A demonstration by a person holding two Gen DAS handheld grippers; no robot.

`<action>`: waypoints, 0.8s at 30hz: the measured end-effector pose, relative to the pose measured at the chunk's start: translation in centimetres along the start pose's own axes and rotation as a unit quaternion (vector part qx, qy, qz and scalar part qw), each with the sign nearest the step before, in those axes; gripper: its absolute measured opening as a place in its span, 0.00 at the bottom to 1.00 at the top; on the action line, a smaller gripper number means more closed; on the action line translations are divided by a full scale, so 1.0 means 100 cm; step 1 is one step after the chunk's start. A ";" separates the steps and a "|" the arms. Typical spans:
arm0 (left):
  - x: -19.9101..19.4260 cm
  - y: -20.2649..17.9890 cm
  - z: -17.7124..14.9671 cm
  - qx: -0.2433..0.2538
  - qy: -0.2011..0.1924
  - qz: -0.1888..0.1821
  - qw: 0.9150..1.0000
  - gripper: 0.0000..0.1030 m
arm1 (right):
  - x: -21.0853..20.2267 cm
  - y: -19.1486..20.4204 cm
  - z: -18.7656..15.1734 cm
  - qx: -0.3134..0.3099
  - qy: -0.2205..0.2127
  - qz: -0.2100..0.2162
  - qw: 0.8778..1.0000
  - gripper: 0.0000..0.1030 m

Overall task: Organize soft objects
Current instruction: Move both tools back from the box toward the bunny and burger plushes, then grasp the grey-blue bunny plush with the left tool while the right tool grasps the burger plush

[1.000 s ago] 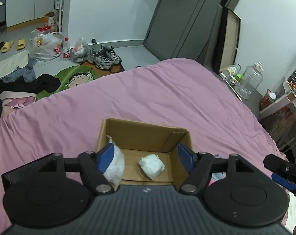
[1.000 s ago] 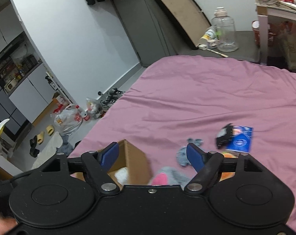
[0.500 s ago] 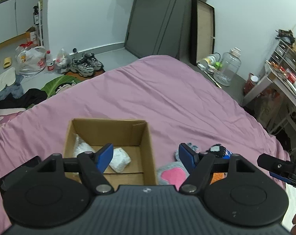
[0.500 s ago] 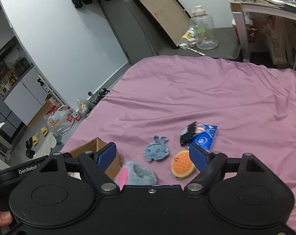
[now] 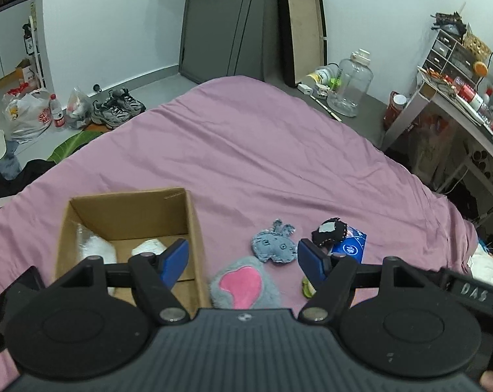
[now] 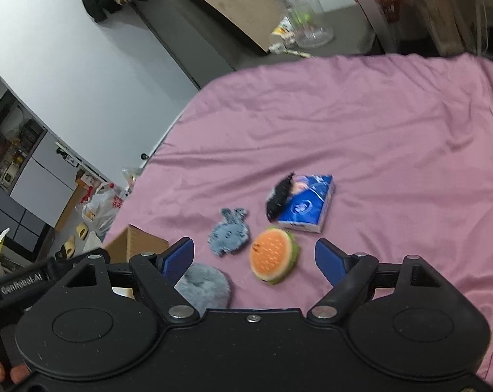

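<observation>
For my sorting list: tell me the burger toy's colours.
Orange top, green rim on the burger toy; clearest in the right wrist view.

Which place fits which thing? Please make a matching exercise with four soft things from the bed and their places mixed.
Things:
1. white bundle
2. burger toy
3. black pouch
4. grey bunny patch

Places:
A. leaning on the blue tissue pack
B. inside the cardboard box
C. between the open right gripper fingers
D. left of the burger toy

Pairs: 1-B, 2-C, 3-A, 4-D
</observation>
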State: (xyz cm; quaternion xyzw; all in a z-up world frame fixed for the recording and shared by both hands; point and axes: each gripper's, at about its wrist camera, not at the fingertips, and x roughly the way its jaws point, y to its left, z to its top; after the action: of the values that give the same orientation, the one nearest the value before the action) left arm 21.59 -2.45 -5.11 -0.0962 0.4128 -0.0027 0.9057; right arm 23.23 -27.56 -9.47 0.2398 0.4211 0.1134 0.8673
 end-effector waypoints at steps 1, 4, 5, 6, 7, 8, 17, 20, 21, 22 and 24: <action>0.002 -0.004 0.000 0.004 0.000 0.000 1.000 0.70 | 0.003 -0.003 -0.001 -0.001 0.003 0.001 1.000 0.78; 0.011 -0.016 0.004 0.012 0.003 -0.003 1.000 0.70 | 0.017 -0.010 -0.003 -0.004 0.016 0.004 1.000 0.78; 0.013 -0.018 0.006 0.014 0.003 -0.003 1.000 0.70 | 0.021 -0.012 -0.003 -0.004 0.022 0.006 1.000 0.78; 0.016 -0.021 0.007 0.016 0.001 -0.001 1.000 0.70 | 0.027 -0.016 -0.002 0.000 0.025 0.009 1.000 0.78; 0.019 -0.024 0.008 0.019 0.000 0.000 1.000 0.70 | 0.032 -0.021 -0.002 0.007 0.027 0.012 1.000 0.78; 0.024 -0.026 0.009 0.023 0.004 0.002 1.000 0.70 | 0.036 -0.024 -0.002 0.011 0.031 0.011 0.999 0.78; 0.074 -0.035 0.014 0.025 0.058 0.024 0.998 0.69 | 0.068 -0.029 -0.002 0.006 0.072 0.042 0.997 0.76; 0.086 -0.037 0.016 0.026 0.066 0.027 0.997 0.67 | 0.073 -0.029 -0.002 0.001 0.076 0.045 0.996 0.74; 0.090 -0.039 0.017 0.025 0.069 0.027 0.997 0.67 | 0.075 -0.030 -0.002 0.004 0.078 0.044 0.996 0.74; 0.095 -0.040 0.018 0.024 0.074 0.026 0.997 0.67 | 0.077 -0.031 -0.003 0.007 0.082 0.045 0.996 0.71; 0.104 -0.045 0.020 0.027 0.081 0.028 0.996 0.67 | 0.082 -0.033 -0.003 0.009 0.089 0.050 0.995 0.69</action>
State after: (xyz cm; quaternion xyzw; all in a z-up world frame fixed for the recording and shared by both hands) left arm 30.28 -7.39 -10.82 -0.0599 0.4870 0.0036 0.8714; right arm 28.08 -26.99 -16.87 0.2574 0.4857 0.1733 0.8172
